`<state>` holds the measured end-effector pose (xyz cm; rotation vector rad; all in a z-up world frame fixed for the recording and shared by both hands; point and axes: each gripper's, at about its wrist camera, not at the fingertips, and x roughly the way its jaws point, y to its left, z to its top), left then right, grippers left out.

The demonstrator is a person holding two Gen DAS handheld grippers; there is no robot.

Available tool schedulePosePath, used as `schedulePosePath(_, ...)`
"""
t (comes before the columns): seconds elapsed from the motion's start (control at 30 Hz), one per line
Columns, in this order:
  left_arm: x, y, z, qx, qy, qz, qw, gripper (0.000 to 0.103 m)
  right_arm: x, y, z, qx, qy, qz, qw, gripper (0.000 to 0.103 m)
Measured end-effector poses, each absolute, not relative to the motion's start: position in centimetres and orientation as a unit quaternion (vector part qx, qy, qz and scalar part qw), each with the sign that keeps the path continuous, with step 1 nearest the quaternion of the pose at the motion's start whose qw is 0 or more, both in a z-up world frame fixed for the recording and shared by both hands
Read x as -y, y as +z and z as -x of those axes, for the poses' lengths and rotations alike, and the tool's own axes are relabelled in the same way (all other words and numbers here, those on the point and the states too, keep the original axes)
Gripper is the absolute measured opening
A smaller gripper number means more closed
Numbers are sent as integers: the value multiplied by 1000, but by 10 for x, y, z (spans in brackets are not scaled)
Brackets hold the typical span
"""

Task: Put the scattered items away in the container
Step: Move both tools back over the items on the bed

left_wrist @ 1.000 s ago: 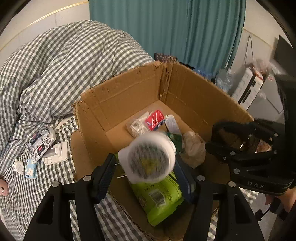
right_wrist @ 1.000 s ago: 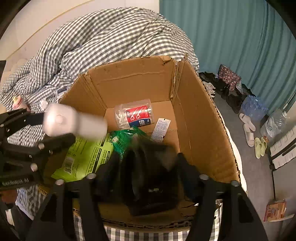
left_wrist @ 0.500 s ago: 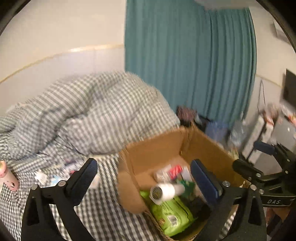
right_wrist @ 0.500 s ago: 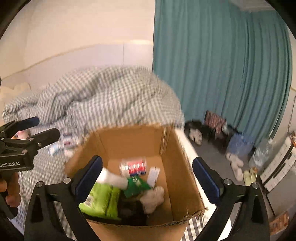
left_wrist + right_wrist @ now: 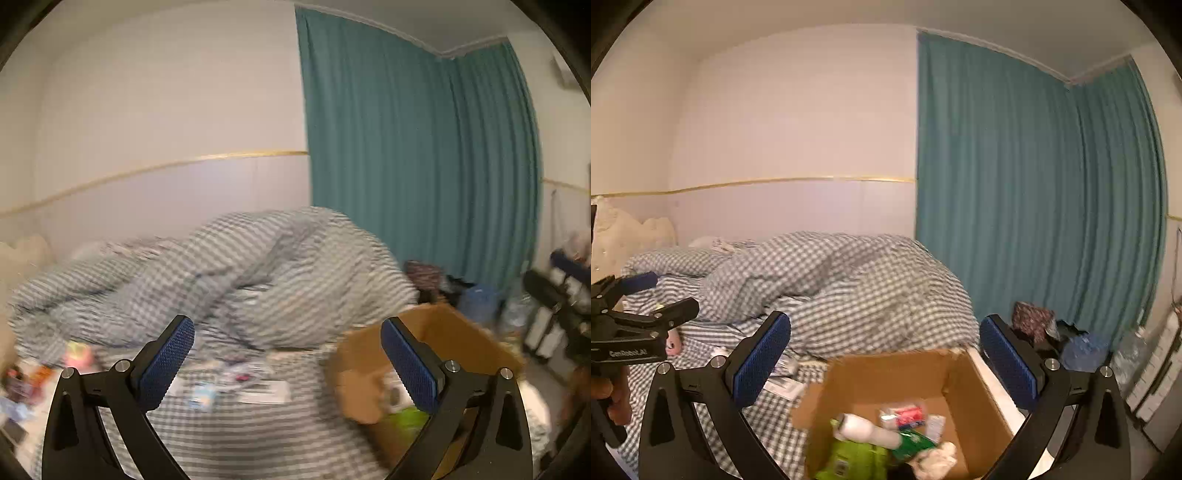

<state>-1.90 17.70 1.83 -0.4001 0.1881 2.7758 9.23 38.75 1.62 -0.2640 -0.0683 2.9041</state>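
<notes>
Both claws gape empty, jaws just opened: left claw (image 5: 288, 363), right claw (image 5: 884, 360). Cardboard box (image 5: 886, 376), lower centre on the bed (image 5: 713, 398), holds white bottle (image 5: 866, 430) (green packet (image 5: 853, 459) beneath).

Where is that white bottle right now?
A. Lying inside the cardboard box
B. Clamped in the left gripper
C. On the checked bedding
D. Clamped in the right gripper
A: the white bottle lies in the box on a green packet, and both grippers stand open and empty.
</notes>
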Motion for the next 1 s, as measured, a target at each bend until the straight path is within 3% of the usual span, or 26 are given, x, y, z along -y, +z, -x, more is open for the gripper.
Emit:
schedulePosePath(0.63, -12, 11, 43, -27, 986, 161, 34, 103, -260, -22, 5, 49, 975, 217, -12, 103)
schedulePosePath(1.0, 32, -45, 100, -18, 967, 252, 22, 103, -224, -90, 81, 47, 944, 323, -42, 103)
